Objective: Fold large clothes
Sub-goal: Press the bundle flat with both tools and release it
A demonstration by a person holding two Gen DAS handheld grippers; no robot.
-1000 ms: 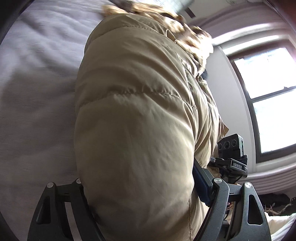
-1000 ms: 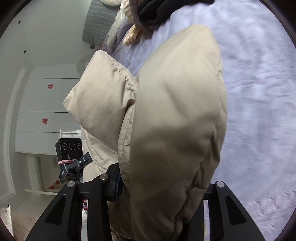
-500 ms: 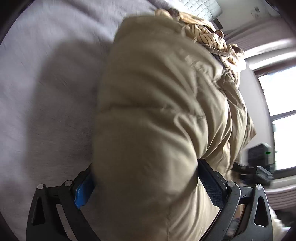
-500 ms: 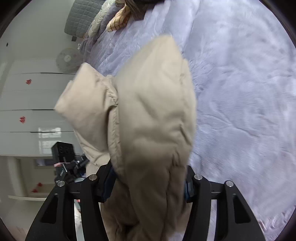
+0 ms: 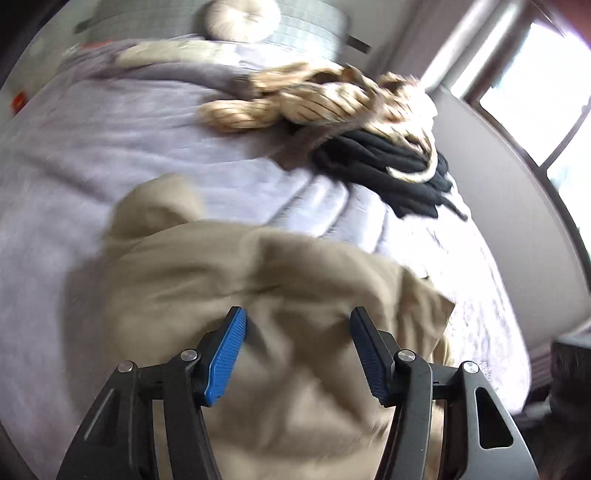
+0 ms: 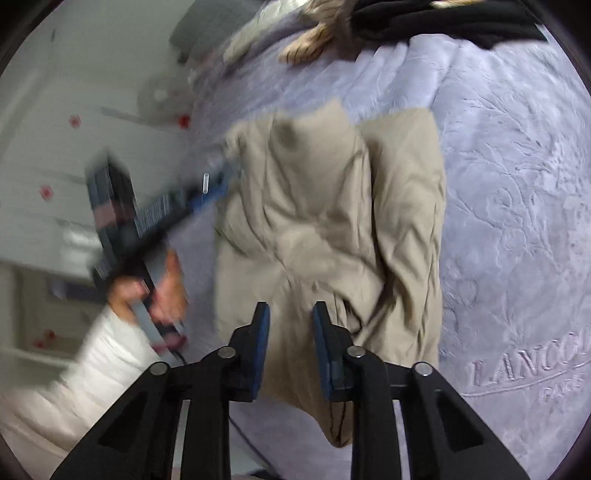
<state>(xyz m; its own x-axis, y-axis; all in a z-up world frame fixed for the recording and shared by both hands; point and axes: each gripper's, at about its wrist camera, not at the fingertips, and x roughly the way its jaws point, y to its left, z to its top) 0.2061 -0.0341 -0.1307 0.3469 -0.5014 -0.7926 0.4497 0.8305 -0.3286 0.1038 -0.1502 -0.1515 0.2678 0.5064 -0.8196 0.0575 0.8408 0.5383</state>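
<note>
Though motion blur smears both views, the puffy beige quilted jacket lies bunched on the lavender plush bedspread, its long axis running away from the cameras, its near end hidden behind the grippers. Both jaws have just been closing: left gripper stands apart above the fabric, right gripper narrowly apart, gripping nothing.

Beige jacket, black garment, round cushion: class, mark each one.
Beige jacket (image 6: pixel 332 221), right wrist view, its middle.
Black garment (image 5: pixel 388 166), left wrist view, its middle.
Round cushion (image 5: pixel 242 16), left wrist view, its centre.
</note>
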